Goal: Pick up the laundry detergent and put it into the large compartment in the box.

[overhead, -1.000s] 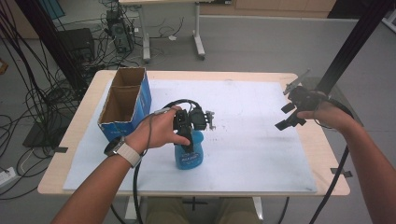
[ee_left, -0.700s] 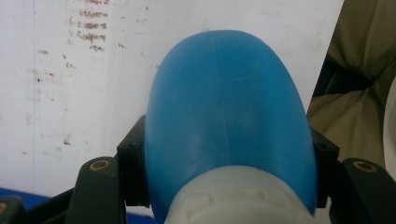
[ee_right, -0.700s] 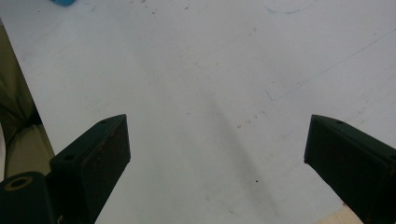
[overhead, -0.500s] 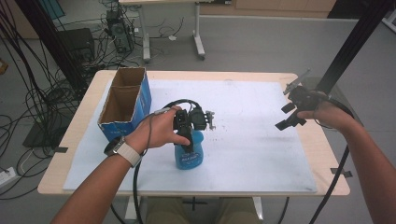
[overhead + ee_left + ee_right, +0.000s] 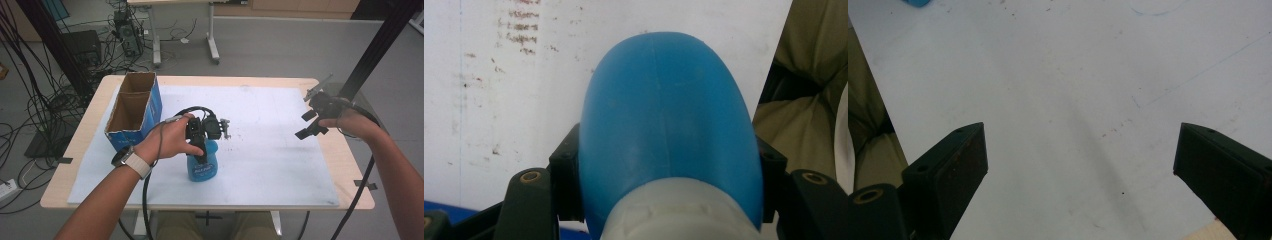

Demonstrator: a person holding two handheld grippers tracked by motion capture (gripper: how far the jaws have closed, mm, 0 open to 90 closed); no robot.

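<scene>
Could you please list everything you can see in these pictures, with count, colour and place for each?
bottle: one, blue with a pale neck, upright near the table's front centre, clamped at the neck.
cardboard box: one, blue outside and brown inside, open-topped, at the table's left.
white sheet: one, lightly stained, covering most of the tabletop.
table: one, light wood, centre of the high view.
cables: many, black, on the floor at left.
second table's legs: pale, on the floor behind.
left gripper: one, black, shut on the bottle.
right gripper: one, black, jaws open over the sheet at the table's right.
watch: one, on the left wrist.
</scene>
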